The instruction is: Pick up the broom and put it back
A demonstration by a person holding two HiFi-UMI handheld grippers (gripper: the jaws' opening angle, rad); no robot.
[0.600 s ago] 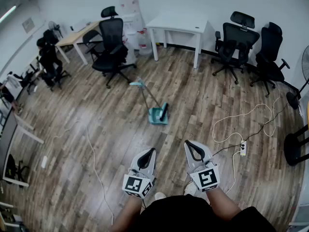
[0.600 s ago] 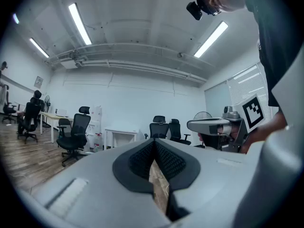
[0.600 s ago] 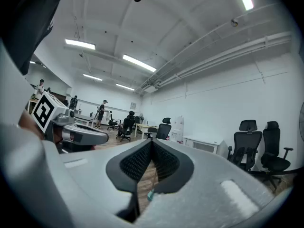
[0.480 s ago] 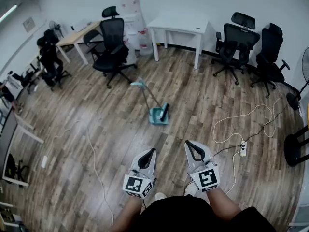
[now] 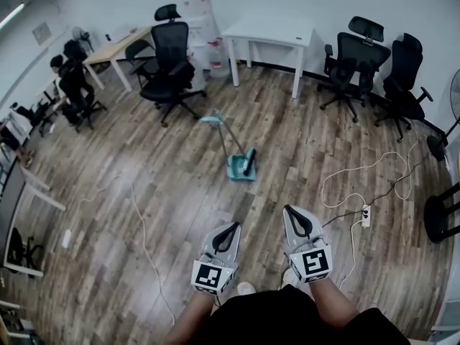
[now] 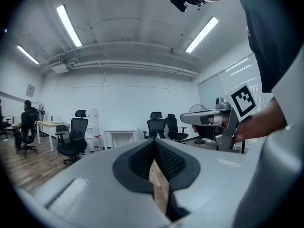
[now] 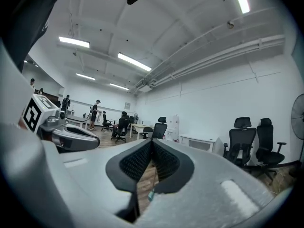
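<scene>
Far left in the head view, a person (image 5: 72, 85) is sitting by a light wooden desk (image 5: 118, 49). A black mesh-back office chair (image 5: 171, 63) is standing beside it on castors. The wood-plank floor (image 5: 108, 214) is showing glossy, streaky brown boards.

The broom (image 5: 241, 169) is lying on the floor mid-room, well apart from both grippers. Its thin pale handle is slanting up-left from a teal plastic head with a black part on it.

A white table (image 5: 269, 33) is standing against the back wall. Further right, more black chairs (image 5: 356, 60) are standing, and a white cable (image 5: 374, 171) is looping over the boards to a power strip (image 5: 366, 214).

The left gripper (image 5: 231, 228) and right gripper (image 5: 290, 211) are pointing forward side by side. Both are grey rounded shells with black ribbed pads and a marker cube at the back. Each gripper view is showing its pads pressed together at the tips, pinching nothing.

Only the head view is showing the broom whole and the cables. The gripper views are showing long ceiling light strips (image 6: 69, 25) and pipes instead, and each is catching the other gripper at its edge. The right gripper view alone is showing people standing (image 7: 95, 110) far off.
</scene>
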